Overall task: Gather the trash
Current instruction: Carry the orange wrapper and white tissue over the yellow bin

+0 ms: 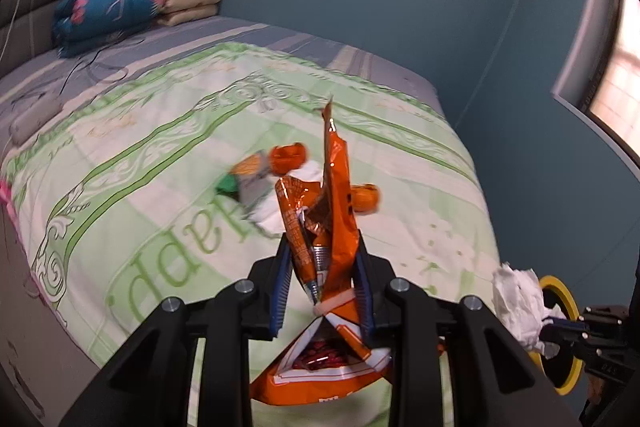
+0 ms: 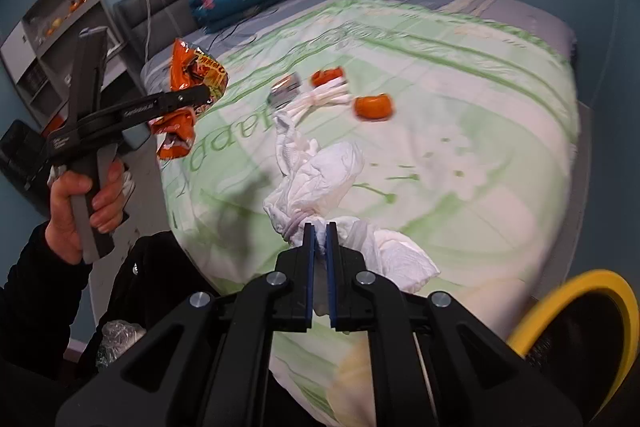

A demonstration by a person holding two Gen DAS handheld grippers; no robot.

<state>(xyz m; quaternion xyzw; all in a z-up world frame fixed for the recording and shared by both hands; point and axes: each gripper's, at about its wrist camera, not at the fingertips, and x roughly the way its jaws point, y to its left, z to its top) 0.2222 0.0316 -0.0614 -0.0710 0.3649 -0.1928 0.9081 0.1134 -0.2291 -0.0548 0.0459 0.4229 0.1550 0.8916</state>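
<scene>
My left gripper [image 1: 322,259] is shut on crumpled orange snack wrappers [image 1: 328,227], held up above the bed; in the right wrist view the same gripper [image 2: 200,95] and wrappers [image 2: 192,75] hang at the left, with a hand on the handle. My right gripper [image 2: 319,227] is shut on a wad of white tissue [image 2: 320,179], which shows at the right edge of the left wrist view as tissue [image 1: 516,303]. On the bedspread lie two orange pieces [image 2: 373,107] [image 2: 328,75], a grey-green wrapper [image 1: 248,179] and white paper [image 2: 320,95]. A yellow-rimmed bin [image 2: 576,311] stands below right.
The bed [image 1: 160,187] has a green-and-white cover with folded blankets [image 1: 112,11] and dark clothes by the headboard. A cable trails over the sheet. Shelves [image 2: 60,39] stand against the left wall. A window [image 1: 616,67] is on the right wall.
</scene>
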